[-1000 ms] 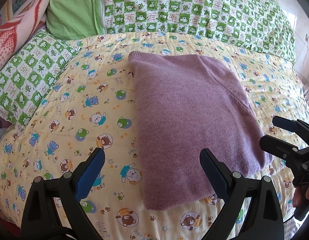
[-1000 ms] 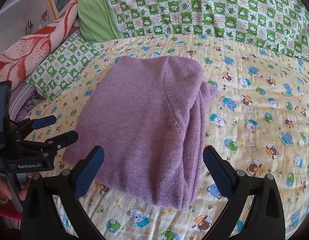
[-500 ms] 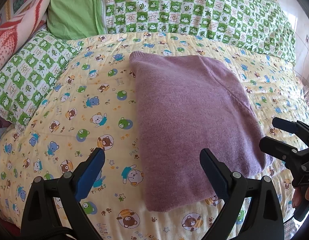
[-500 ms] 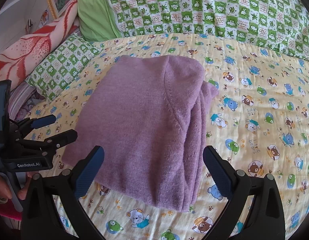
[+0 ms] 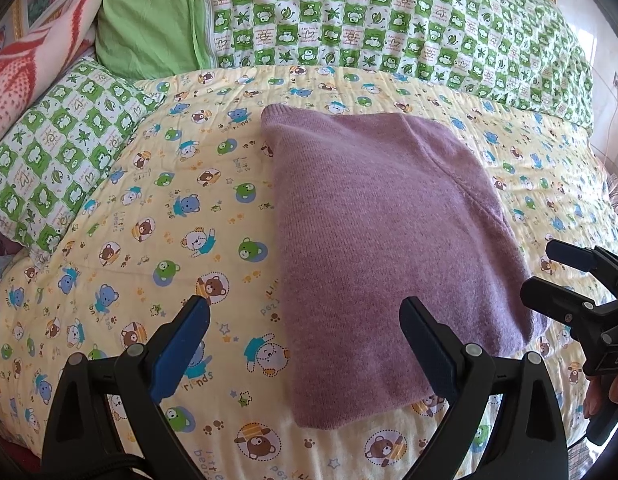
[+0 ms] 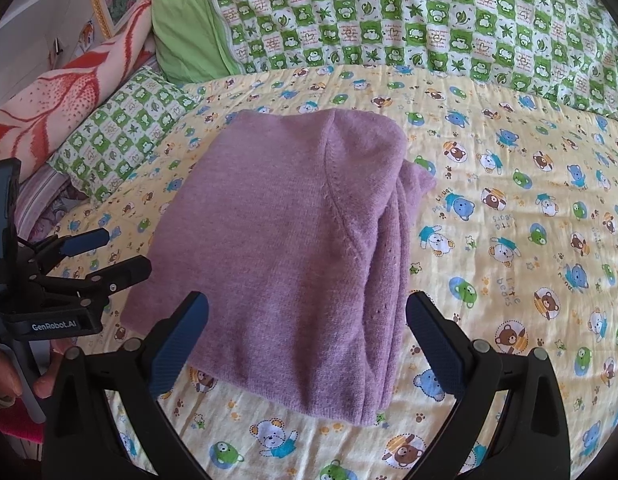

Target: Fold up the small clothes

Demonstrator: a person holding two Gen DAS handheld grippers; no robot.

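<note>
A purple knit sweater (image 5: 381, 232) lies folded into a thick rectangle on the yellow bear-print bedsheet (image 5: 149, 208). It also shows in the right wrist view (image 6: 293, 240), with stacked folded layers along its right edge. My left gripper (image 5: 305, 316) is open and empty, hovering above the sweater's near left corner. My right gripper (image 6: 307, 312) is open and empty, above the sweater's near edge. Each gripper shows in the other's view: the right one (image 5: 549, 272) and the left one (image 6: 109, 256), both open beside the sweater.
A green checked quilt (image 5: 389, 20) runs along the back of the bed. A green pillow (image 5: 149, 20), a checked pillow (image 5: 57, 148) and a red-patterned blanket (image 5: 25, 72) lie at the left. A wall (image 5: 613, 92) is at the right.
Both grippers have drawn back slightly from the sweater; the sweater has not moved and both grippers stay open.
</note>
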